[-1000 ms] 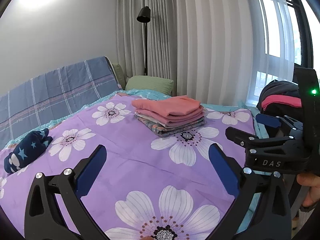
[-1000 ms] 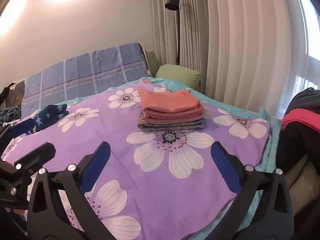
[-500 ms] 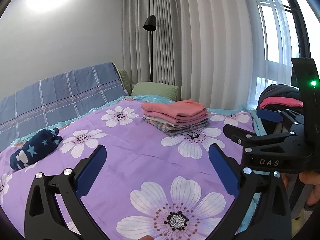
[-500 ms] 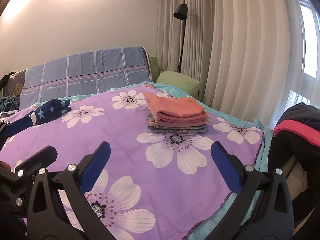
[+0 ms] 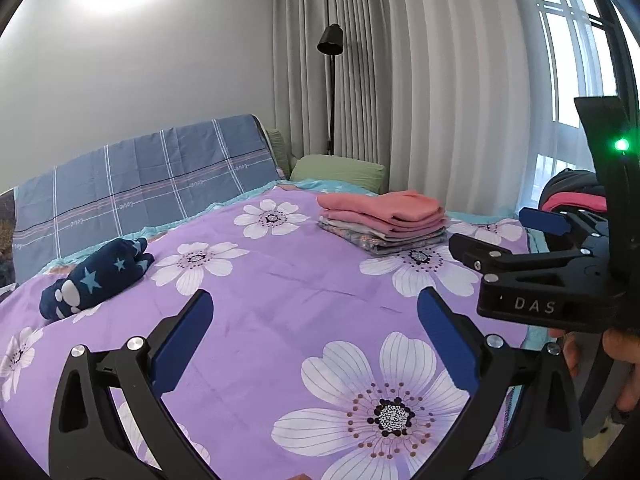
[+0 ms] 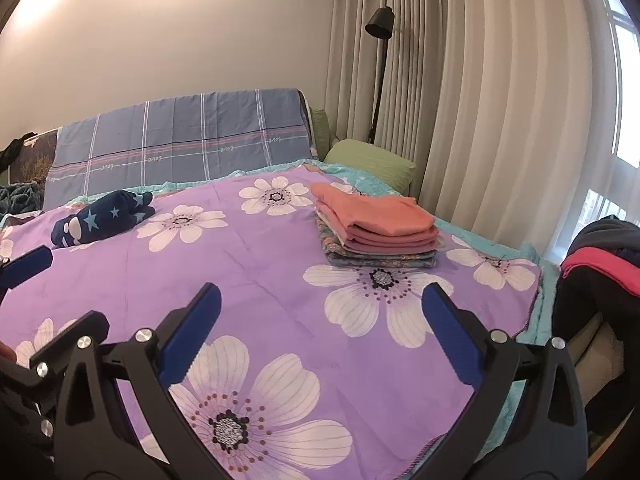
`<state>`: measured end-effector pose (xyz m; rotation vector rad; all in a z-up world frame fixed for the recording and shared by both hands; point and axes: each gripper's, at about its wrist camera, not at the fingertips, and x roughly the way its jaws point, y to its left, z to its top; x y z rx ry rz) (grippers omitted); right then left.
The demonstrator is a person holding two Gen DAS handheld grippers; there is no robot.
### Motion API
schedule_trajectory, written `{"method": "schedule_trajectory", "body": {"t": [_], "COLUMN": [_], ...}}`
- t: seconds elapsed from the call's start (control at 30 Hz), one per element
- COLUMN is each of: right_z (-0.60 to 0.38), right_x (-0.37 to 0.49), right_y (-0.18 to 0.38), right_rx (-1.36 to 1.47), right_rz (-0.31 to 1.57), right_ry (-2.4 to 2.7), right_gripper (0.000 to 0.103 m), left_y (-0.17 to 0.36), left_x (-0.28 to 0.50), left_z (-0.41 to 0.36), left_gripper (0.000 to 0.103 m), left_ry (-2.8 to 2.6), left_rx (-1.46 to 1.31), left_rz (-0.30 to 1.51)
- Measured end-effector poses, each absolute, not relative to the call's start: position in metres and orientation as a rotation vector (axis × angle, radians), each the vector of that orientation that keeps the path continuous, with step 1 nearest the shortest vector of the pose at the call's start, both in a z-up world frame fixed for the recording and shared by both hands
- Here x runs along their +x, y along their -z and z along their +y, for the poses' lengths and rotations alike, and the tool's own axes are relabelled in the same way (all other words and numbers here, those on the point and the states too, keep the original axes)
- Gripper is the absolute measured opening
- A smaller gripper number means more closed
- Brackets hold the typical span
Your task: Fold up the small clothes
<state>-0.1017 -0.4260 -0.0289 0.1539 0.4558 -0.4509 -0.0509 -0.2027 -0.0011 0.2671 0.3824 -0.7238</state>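
Note:
A stack of folded clothes (image 5: pixel 384 220), pink on top, lies on the purple flowered bedspread (image 5: pixel 280 300) at the far right; it also shows in the right wrist view (image 6: pixel 376 228). A rolled navy star-print garment (image 5: pixel 96 276) lies at the far left, also seen in the right wrist view (image 6: pixel 104 216). My left gripper (image 5: pixel 316 340) is open and empty above the bedspread. My right gripper (image 6: pixel 320 332) is open and empty beside it, and shows from the side in the left wrist view (image 5: pixel 516 248).
A heap of dark and pink clothes (image 6: pixel 600 264) sits off the bed's right edge. A green pillow (image 6: pixel 368 164), a blue plaid headboard cover (image 6: pixel 180 140), a floor lamp (image 6: pixel 380 40) and curtains stand behind the bed.
Both grippers have tilted up and drawn back slightly, so the bed and the stack sit lower and farther in view. Both stay open and empty.

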Motion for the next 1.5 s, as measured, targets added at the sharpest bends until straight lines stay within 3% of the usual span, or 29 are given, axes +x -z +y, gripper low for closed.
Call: {"method": "schedule_trajectory", "body": {"t": [1.5], "right_z": [-0.437], "right_x": [-0.09], "right_y": [0.05], "right_rx": [0.182], "right_rz": [0.492], "right_ry": [0.446], "right_gripper": [0.101], "left_y": [0.016], "left_x": [-0.047], "left_z": [-0.206], "left_gripper": [0.102], "left_ry": [0.736], "left_rx": [0.299], "left_rz": [0.422]}}
